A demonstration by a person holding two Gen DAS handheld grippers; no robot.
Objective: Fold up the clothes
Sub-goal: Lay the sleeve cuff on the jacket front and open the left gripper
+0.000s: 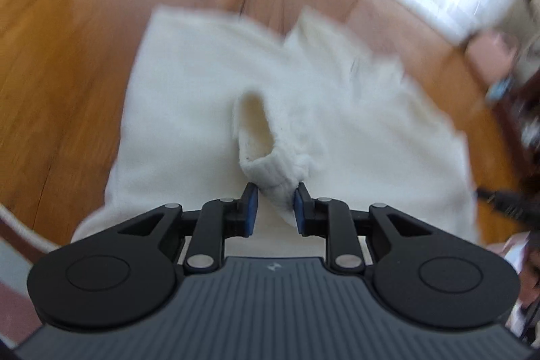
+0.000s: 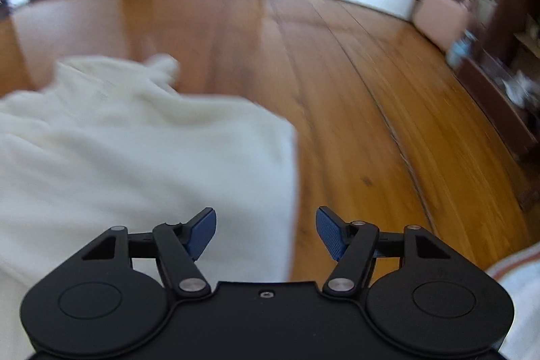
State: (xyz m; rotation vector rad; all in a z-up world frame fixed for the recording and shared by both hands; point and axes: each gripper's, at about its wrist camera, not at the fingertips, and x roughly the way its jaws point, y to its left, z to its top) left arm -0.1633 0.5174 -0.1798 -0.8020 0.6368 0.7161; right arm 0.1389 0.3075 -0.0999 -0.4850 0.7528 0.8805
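Left gripper [image 1: 274,204] pinches what looks like the sweater [image 1: 202,83] cuff [image 1: 275,183]; soft, floppy knit. Right gripper [image 2: 266,233] gapes empty; take the hem at 9 o'clock

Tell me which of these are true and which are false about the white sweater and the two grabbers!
1. The left gripper is pinching the ribbed cuff of the white sweater. True.
2. The right gripper is holding the sweater too. False: its fingers are spread apart with nothing between them.
3. The sweater lies on a wooden floor. True.
4. The sweater is bright red. False: it is white.
5. The right gripper sits near the sweater's edge, partly over bare floor. True.
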